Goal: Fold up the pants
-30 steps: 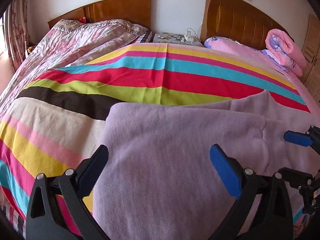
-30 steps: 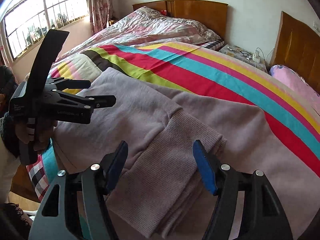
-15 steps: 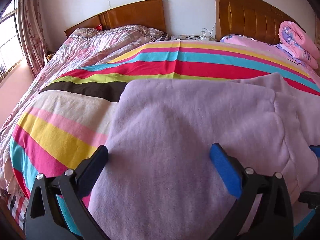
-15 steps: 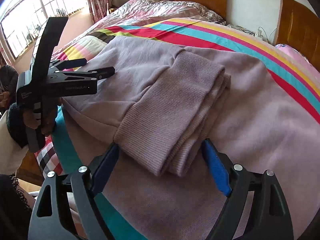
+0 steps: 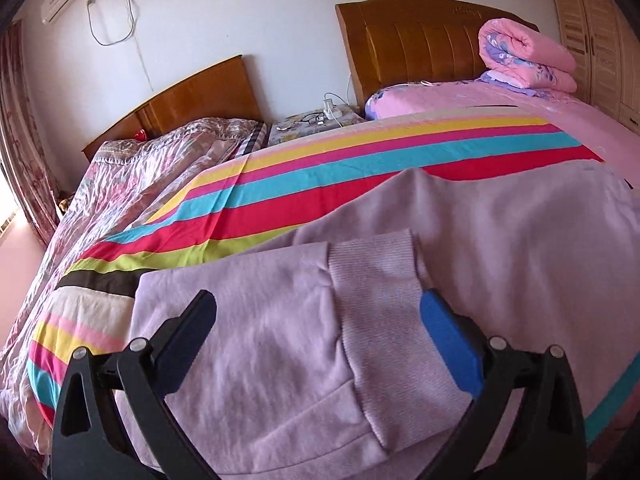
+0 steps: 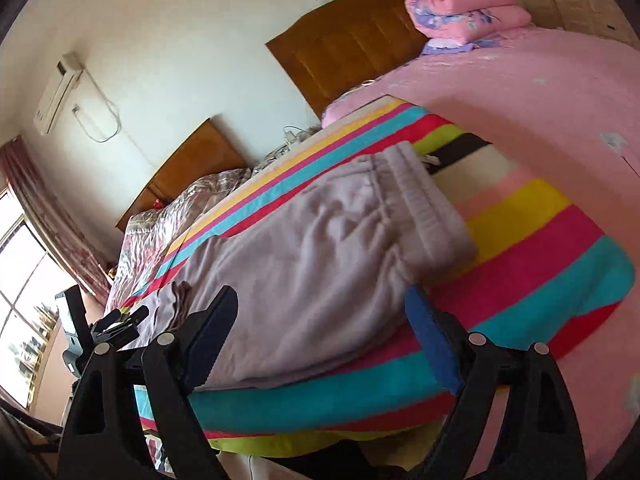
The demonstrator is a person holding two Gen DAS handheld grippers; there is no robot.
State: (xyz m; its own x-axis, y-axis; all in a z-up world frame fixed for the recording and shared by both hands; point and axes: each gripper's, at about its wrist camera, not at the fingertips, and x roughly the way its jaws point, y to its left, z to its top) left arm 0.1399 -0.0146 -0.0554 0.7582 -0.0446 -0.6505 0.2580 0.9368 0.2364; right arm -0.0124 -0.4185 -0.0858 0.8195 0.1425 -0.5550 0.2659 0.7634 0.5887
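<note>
Lilac sweatpants (image 5: 500,240) lie on the striped blanket (image 5: 360,168), with the leg end folded over so its ribbed cuff (image 5: 384,300) rests on top. My left gripper (image 5: 320,328) is open and empty just above the folded leg and cuff. In the right wrist view the pants (image 6: 320,248) stretch away with the elastic waistband (image 6: 432,208) at the far right. My right gripper (image 6: 320,320) is open and empty over the pants' near edge. The left gripper (image 6: 120,320) shows small at the left.
A rolled pink quilt (image 5: 528,56) lies by the wooden headboard (image 5: 416,44). A second bed with a floral cover (image 5: 132,184) stands to the left, a nightstand (image 5: 316,120) with cables between. The blanket's edge (image 6: 360,412) drops off in front of the right gripper.
Both grippers have swung right along the bed. The left view now shows the folded cuff; the right view now shows the waistband end instead of the cuff. Both stay open.
</note>
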